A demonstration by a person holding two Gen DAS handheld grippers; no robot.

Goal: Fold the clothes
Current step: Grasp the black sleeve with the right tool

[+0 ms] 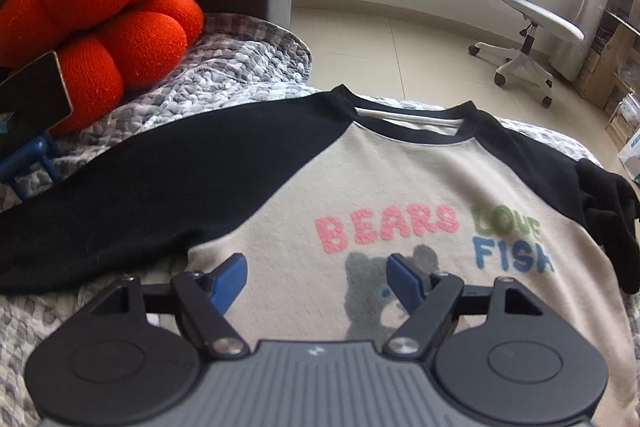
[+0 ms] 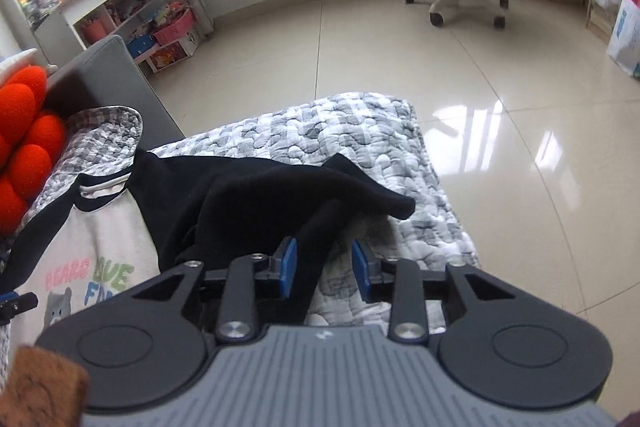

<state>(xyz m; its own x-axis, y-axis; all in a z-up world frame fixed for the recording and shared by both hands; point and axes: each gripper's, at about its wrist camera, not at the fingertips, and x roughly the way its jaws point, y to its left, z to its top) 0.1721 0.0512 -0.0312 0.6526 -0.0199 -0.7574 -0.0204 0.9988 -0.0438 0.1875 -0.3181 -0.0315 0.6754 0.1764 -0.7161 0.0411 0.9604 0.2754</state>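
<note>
Raglan shirt (image 1: 280, 195) lies face-up on the quilt (image 2: 360, 131), one black sleeve (image 2: 280, 195) bunched. Left gripper (image 1: 316, 277) spread wide over the print; right gripper (image 2: 324, 267) apart around a sleeve strip, maybe touching. Pinch near cuff, keep sleeve flat.

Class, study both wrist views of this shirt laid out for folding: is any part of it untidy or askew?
Yes. The shirt lies face up on the quilted blanket, one black sleeve spread flat, but the other sleeve is bunched in rumpled folds, a strip of it between the open right gripper's fingers.
</note>
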